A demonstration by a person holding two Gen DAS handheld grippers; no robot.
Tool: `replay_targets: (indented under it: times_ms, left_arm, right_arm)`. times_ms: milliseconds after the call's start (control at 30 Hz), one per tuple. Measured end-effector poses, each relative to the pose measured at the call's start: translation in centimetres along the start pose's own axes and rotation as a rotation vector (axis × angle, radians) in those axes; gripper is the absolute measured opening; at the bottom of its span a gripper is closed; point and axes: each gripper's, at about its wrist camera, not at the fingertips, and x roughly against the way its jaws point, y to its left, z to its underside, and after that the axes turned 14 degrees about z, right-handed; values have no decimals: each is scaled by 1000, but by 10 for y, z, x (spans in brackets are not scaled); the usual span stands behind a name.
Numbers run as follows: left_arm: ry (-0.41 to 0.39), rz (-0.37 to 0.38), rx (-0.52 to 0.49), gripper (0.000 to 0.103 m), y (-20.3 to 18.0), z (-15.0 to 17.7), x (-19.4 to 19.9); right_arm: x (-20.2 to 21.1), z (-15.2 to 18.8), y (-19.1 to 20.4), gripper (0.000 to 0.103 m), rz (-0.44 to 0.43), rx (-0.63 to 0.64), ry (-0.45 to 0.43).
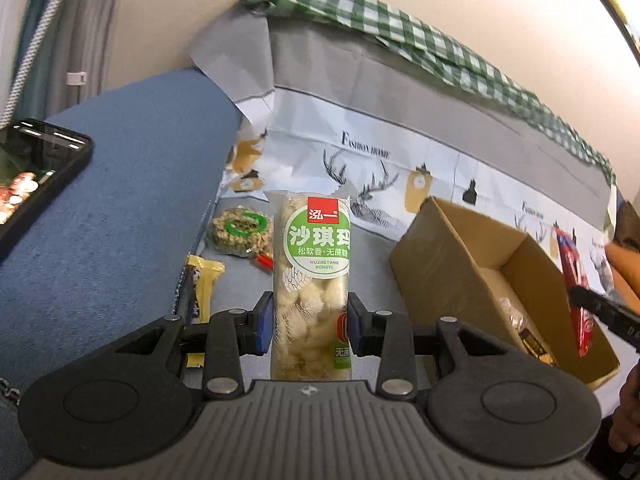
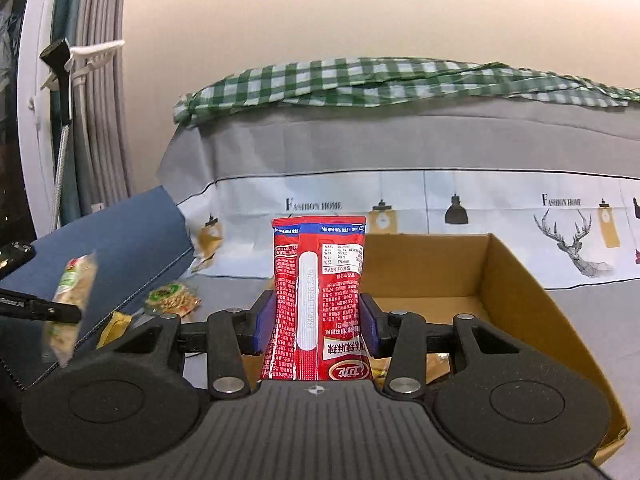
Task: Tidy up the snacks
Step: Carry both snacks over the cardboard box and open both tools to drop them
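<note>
My left gripper (image 1: 310, 326) is shut on a clear pale snack pack with a green label (image 1: 314, 280), held upright above the grey surface. The same pack (image 2: 74, 280) shows blurred at the left of the right wrist view. My right gripper (image 2: 316, 322) is shut on a red snack packet (image 2: 320, 292), upright in front of the open cardboard box (image 2: 516, 292). In the left wrist view that box (image 1: 432, 268) stands to the right, with the red packet (image 1: 576, 280) over it and a few wrapped snacks inside.
A round green-labelled snack (image 1: 240, 232) and a yellow packet (image 1: 206, 280) lie on the grey surface left of the held pack. A phone (image 1: 32, 176) rests on the blue cushion (image 1: 128, 208). A deer-print cloth (image 2: 440, 200) and green checked cloth (image 2: 360, 84) hang behind.
</note>
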Motion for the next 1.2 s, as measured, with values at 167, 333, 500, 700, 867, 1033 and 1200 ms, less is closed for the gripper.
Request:
replay_targets:
  times_ms: [167,333,500,700,867,1033,1200]
  left_arm:
    - [6,-40,-69,40,-18,-1,-2]
    - [4,-35,-60,40,-43,-6,-14]
    - [-45,33,-97,40,-96,-26,-26]
    - [-81,123,-129,40,-164,-50,-46]
    - [-74,185,-149,40,-211,-59,-70]
    - [-64,225,-175,40,-245,-59,-90]
    - [-38,228,-201,40,-263,-53,-110]
  right_arm:
    - [-13,4,-11,45,3,-61,14]
    - [-20,4,-20,45,30,-112,2]
    - [-23,3,-36,45,90,-167,-12]
    - [-20,3,-54,45,145,-225,-46]
    - [-13,3,-68,45,214,-265,-96]
    - [-7,2,-77,45,268,-281,-146]
    - [-7,2,-84,45,293,-306,-150]
